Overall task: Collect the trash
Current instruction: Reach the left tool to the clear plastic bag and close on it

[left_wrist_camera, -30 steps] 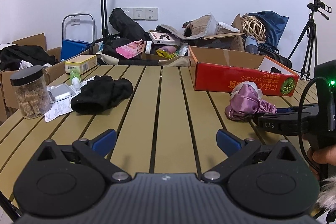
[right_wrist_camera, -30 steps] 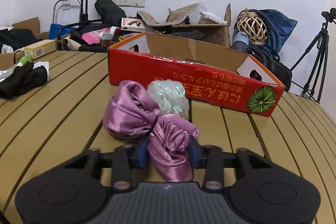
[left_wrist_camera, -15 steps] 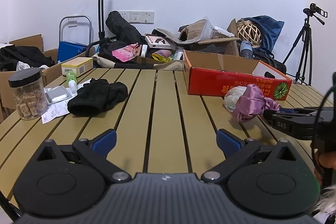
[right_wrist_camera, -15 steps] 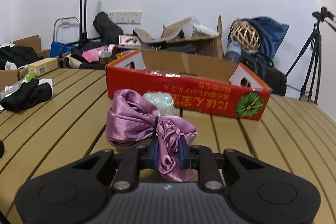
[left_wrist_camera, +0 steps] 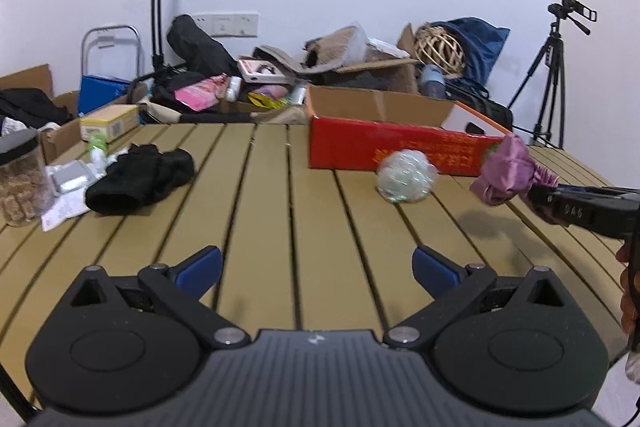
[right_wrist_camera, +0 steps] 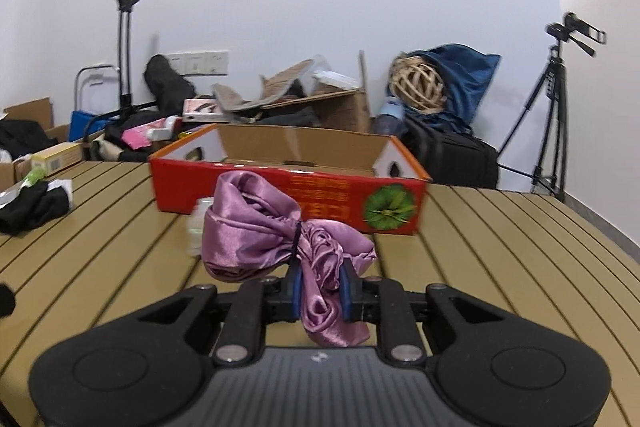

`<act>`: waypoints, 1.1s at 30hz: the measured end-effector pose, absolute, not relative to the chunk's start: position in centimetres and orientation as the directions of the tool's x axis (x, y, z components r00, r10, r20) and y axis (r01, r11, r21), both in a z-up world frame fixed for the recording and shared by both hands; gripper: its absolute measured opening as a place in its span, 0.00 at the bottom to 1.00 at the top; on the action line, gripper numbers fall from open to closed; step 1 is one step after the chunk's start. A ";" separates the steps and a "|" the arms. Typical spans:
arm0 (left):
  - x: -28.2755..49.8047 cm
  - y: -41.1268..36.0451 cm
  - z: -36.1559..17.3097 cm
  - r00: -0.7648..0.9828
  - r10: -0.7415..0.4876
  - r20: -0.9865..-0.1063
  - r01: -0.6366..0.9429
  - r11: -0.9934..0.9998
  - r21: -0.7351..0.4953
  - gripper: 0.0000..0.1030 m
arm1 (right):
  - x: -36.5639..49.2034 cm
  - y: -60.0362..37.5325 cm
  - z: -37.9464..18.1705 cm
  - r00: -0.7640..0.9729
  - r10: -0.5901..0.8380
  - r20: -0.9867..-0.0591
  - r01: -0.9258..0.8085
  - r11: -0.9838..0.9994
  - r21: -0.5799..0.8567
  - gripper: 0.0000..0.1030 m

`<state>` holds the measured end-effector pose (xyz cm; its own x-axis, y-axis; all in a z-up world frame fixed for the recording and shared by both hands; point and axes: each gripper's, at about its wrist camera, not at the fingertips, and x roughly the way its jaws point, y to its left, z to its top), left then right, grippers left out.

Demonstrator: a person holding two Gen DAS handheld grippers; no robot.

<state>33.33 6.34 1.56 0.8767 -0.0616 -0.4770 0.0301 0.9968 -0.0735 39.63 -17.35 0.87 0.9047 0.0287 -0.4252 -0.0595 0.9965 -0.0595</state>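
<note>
My right gripper [right_wrist_camera: 320, 285] is shut on a bunched purple satin cloth [right_wrist_camera: 256, 227] and holds it above the slatted table, in front of the open red cardboard box [right_wrist_camera: 288, 187]. In the left wrist view the cloth [left_wrist_camera: 508, 167] hangs off the table with its shadow below, near the box [left_wrist_camera: 400, 143]. A shiny crumpled clear wrapper ball [left_wrist_camera: 406, 177] lies on the table before the box; it is partly hidden behind the cloth in the right wrist view [right_wrist_camera: 196, 227]. My left gripper [left_wrist_camera: 316, 267] is open and empty over the near table.
A black cloth [left_wrist_camera: 140, 179], foil packets and papers [left_wrist_camera: 70, 179], a green bottle [left_wrist_camera: 96, 145], a yellow box [left_wrist_camera: 108, 121] and a jar [left_wrist_camera: 20, 179] sit at the table's left. Clutter, boxes and a tripod [left_wrist_camera: 556, 75] stand behind the table.
My right gripper closed on the purple cloth and lifted it off the table toward the red box. The wrapper ball stayed on the table.
</note>
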 end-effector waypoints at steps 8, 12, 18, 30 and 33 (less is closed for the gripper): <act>35.4 2.6 2.5 0.869 -0.092 -0.487 0.072 0.996 -0.060 1.00 | 38.6 -23.3 0.9 0.916 -0.019 -0.400 0.020 1.000 0.000 0.17; 37.3 0.4 3.3 0.872 -0.088 -0.482 0.081 0.996 -0.035 1.00 | 38.3 -25.6 0.4 0.919 -0.031 -0.393 0.051 0.998 0.042 0.17; 41.3 -2.1 3.1 0.852 -0.059 -0.521 0.080 0.997 0.018 1.00 | 37.8 -28.1 0.0 0.928 -0.044 -0.370 0.087 0.991 0.099 0.17; 49.1 -5.5 0.6 0.810 0.006 -0.586 0.074 0.991 0.112 1.00 | 38.9 -31.3 0.5 0.930 -0.092 -0.356 0.157 0.975 0.158 0.17; 50.9 -5.6 0.1 0.805 0.026 -0.593 0.051 0.992 0.112 1.00 | 39.1 -31.2 0.3 0.930 -0.093 -0.356 0.157 0.975 0.157 0.17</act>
<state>50.90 -5.63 0.08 0.8045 0.0260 -0.5934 0.0509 0.9924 0.1124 39.14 -31.20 0.35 0.9298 -0.0926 -0.3562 0.1574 0.9749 0.1575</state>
